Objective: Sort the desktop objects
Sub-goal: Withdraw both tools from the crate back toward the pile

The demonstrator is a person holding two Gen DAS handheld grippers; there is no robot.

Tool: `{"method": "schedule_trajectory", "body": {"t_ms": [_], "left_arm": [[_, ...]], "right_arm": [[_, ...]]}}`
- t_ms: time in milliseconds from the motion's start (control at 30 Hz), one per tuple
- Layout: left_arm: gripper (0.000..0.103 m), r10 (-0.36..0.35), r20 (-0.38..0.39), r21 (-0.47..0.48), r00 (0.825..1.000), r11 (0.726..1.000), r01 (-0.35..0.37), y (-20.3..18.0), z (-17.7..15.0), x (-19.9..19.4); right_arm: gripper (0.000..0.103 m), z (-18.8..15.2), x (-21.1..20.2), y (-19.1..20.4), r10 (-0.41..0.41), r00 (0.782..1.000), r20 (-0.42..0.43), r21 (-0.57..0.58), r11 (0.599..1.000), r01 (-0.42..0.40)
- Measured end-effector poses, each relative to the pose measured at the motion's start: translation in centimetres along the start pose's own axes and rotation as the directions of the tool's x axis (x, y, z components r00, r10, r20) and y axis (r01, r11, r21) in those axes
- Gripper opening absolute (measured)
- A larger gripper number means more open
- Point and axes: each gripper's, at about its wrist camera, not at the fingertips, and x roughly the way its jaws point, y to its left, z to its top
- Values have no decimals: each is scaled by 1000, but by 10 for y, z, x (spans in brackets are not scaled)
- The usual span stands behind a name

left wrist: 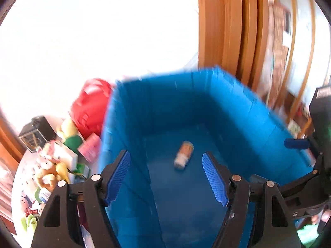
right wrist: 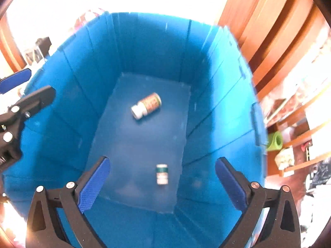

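Observation:
A blue storage box [left wrist: 157, 107] fills both views; it also shows in the right wrist view [right wrist: 86, 66]. An orange-labelled bottle with a white cap [left wrist: 183, 154] lies on its side on the box floor, seen again in the right wrist view [right wrist: 146, 105]. A small green-and-white bottle [right wrist: 162, 174] lies nearer the right gripper. My left gripper [left wrist: 166, 175] is open and empty above the box's left side. My right gripper [right wrist: 162, 184] is open and empty over the box. The right gripper also shows in the left wrist view [left wrist: 298, 143].
Left of the box lie a red bag [left wrist: 91, 105], a pink box [left wrist: 90, 148], plush toys [left wrist: 49, 173] and a black device [left wrist: 35, 132] on a white table. Wooden door frames [left wrist: 227, 24] and shelves [right wrist: 293, 107] stand to the right.

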Motion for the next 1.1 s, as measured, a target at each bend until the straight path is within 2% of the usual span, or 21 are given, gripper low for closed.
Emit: {"method": "schedule_trajectory", "body": {"t_ms": [167,333,500,567,633,700,767,833,867,933,1100], "left_arm": [[79,59,152,-16,987,998,-57,25,-13,-56],[79,53,228,-55,972,998,-41,67,-33,-100],[79,86,269,-99,959,993,-61,128,-66,-133],[79,122,279,-111,952,989,-95,159,-84,-148],[79,178,266,-130,947,980,-148,194,-103,-162],[79,201,250,-143,947,975,-170,226,-122,-174],[79,262,226,-150,938,961,-232,261,-144,-184],[79,320,198,-161,927,943,-291,294,-167,-190],[79,326,180,-170,928,940,-297,313,-180,-193],[79,336,134,-197,932,931,-308,350,-204,-196],[79,392,39,-259,919,893,-369,420,-262,-199]], "right_arm": [[103,-10,-45,30,-11,986,168,22,1000,7],[103,-17,-71,77,2,956,295,24,1000,-9],[103,-28,-89,133,29,919,393,31,999,-45],[103,-36,-99,162,53,896,440,30,997,-74],[103,-43,-107,191,84,874,479,25,994,-109],[103,-49,-115,223,120,849,514,15,989,-149],[103,-53,-117,256,137,837,529,1,987,-163],[103,-56,-111,292,175,832,527,-29,982,-188],[103,-57,-107,306,192,833,518,-40,979,-201],[103,-60,-94,335,210,847,488,-46,975,-216],[103,-73,-50,392,229,891,391,-42,972,-232]]}}
